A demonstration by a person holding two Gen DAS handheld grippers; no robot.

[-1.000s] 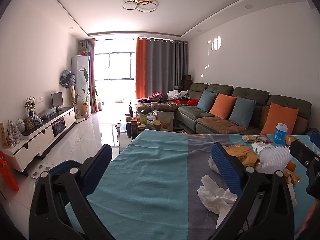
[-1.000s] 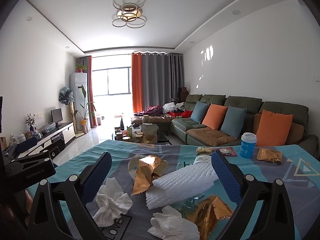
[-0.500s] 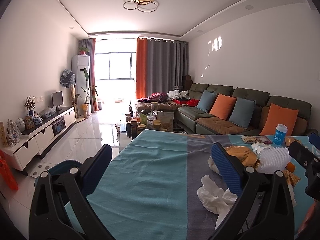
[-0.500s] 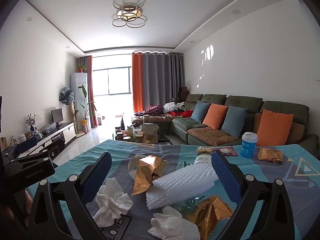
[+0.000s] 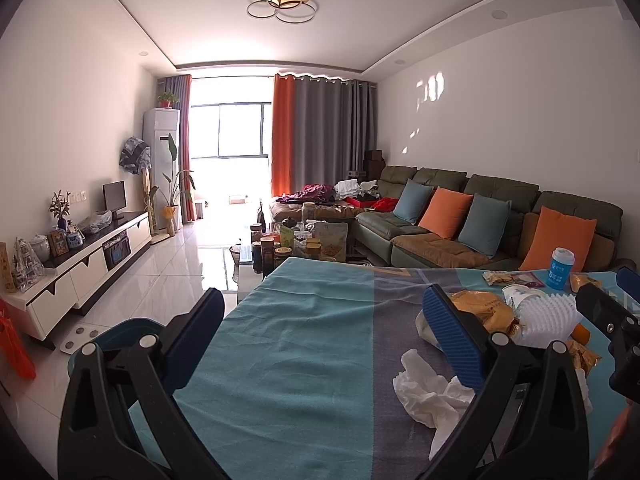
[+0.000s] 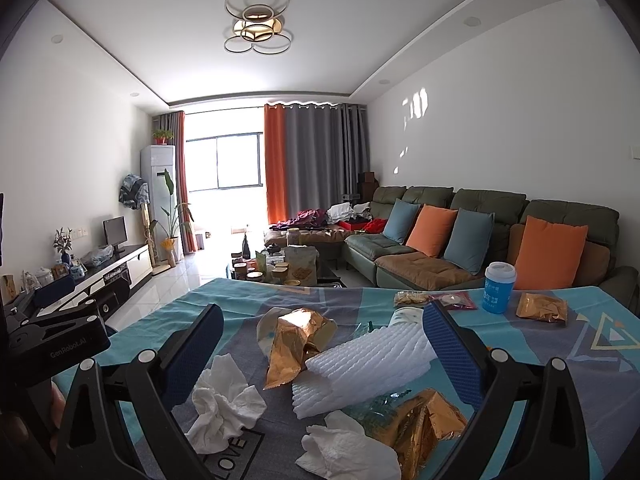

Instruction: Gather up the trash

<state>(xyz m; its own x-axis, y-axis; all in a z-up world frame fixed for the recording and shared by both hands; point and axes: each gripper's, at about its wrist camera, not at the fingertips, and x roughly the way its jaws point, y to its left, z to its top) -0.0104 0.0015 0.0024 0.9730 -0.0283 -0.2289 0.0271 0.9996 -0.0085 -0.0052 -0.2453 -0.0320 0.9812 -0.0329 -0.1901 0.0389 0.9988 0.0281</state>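
Both the left gripper [image 5: 320, 328] and right gripper [image 6: 320, 332] hovered with jaws spread wide and empty above the tablecloth [image 5: 304, 344], evidently poised for pickup, where 2 crumpled tissues [image 6: 224, 408], gold wrappers [image 6: 298, 344] and foam netting [image 6: 368, 368] lay clustered.

The teal tablecloth [image 5: 304, 360] lies bare on its left half, while crumpled tissues [image 6: 224, 404], gold wrappers [image 6: 296, 344] and white foam netting [image 6: 368, 364] crowd the right.

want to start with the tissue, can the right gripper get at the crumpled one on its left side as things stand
Probably yes. The right gripper is open and empty, and the crumpled tissue lies bare on the tablecloth by its left finger, nothing on top; the white foam sleeve sits apart.
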